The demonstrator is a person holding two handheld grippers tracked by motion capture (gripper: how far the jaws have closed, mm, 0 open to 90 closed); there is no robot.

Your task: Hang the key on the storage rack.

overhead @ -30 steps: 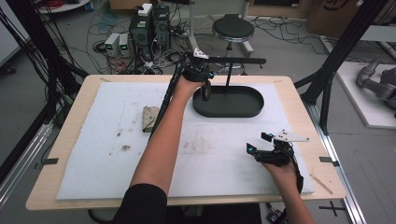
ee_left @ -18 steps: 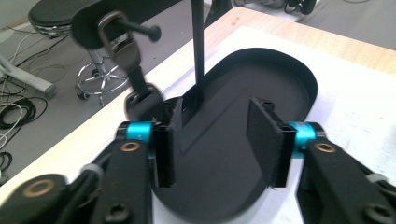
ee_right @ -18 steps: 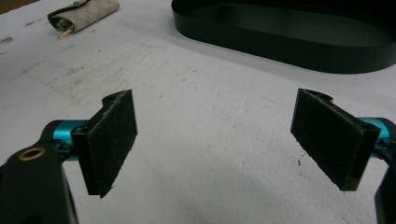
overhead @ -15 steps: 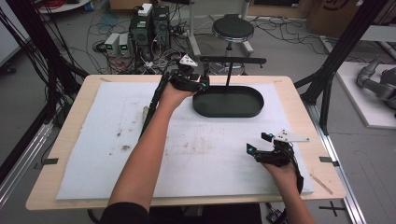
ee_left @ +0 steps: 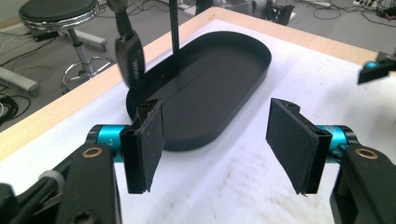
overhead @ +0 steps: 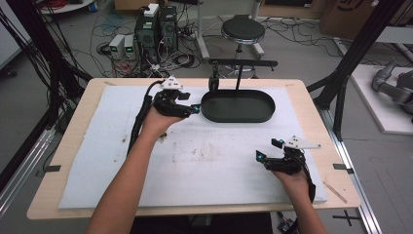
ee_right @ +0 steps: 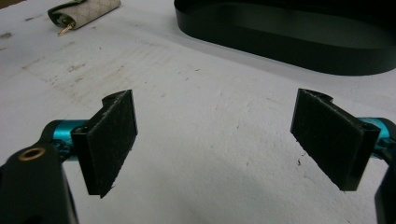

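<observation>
I am working in a robotics lab or test workshop: my wooden worktop point(overhead: 311, 105) sits inside a black metal frame point(overhead: 358, 48) on a bare grey floor. Behind it stand computer towers point(overhead: 158, 29) and small boxes amid tangled cables point(overhead: 117, 22), with a round black stool point(overhead: 242, 30) nearby. A grey robot arm point(overhead: 394, 87) lies on a white platform to my right.

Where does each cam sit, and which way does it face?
High view: above the person's side, looking forward and down at the table; both forearms, left gripper, right gripper.
Left gripper view: on the left gripper, looking past its open fingers at the black oval tray and the key fob hanging over it.
Right gripper view: on the right gripper, low over the mat; open fingers.
Shared: the tray appears in all three.
</observation>
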